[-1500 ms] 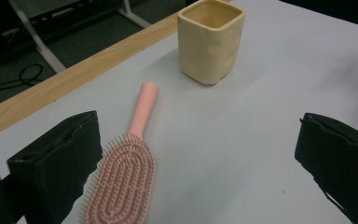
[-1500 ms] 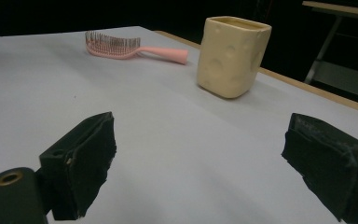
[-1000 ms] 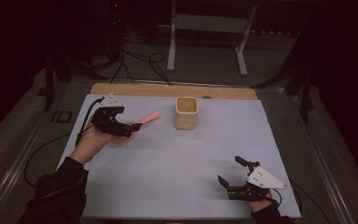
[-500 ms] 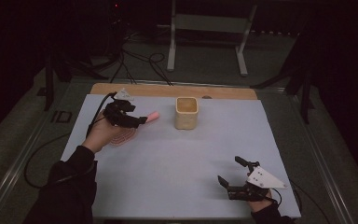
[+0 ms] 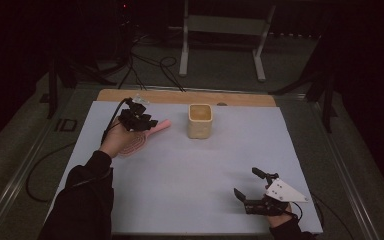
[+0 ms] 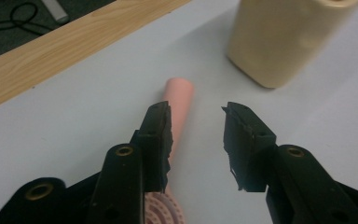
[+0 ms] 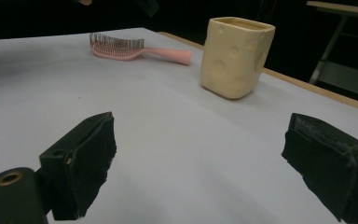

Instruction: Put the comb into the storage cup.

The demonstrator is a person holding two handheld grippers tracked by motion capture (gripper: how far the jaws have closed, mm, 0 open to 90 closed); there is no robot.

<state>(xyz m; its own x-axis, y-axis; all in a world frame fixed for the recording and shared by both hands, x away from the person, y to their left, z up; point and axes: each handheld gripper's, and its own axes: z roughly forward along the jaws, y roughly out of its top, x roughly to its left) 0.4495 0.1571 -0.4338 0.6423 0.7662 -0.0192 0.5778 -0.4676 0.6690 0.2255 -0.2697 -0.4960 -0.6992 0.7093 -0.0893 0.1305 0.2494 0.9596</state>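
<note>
hairbrush (image 6: 179, 100) head mostly hidden behind left claw (image 6: 196, 135), cup (image 6: 286, 37) top cropped

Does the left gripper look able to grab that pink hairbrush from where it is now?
Probably yes. The left gripper sits right over the hairbrush; its jaws have just been closing, but the handle lies under one jaw, not between them, so a small sideways shift seems needed. The cup stands apart, and nothing blocks the way.

The right gripper (image 7: 198, 172) stood wide open above the white table (image 7: 168, 140); far ahead lay a pink hairbrush (image 7: 130, 50) beside a cream cup (image 7: 235, 56).
</note>
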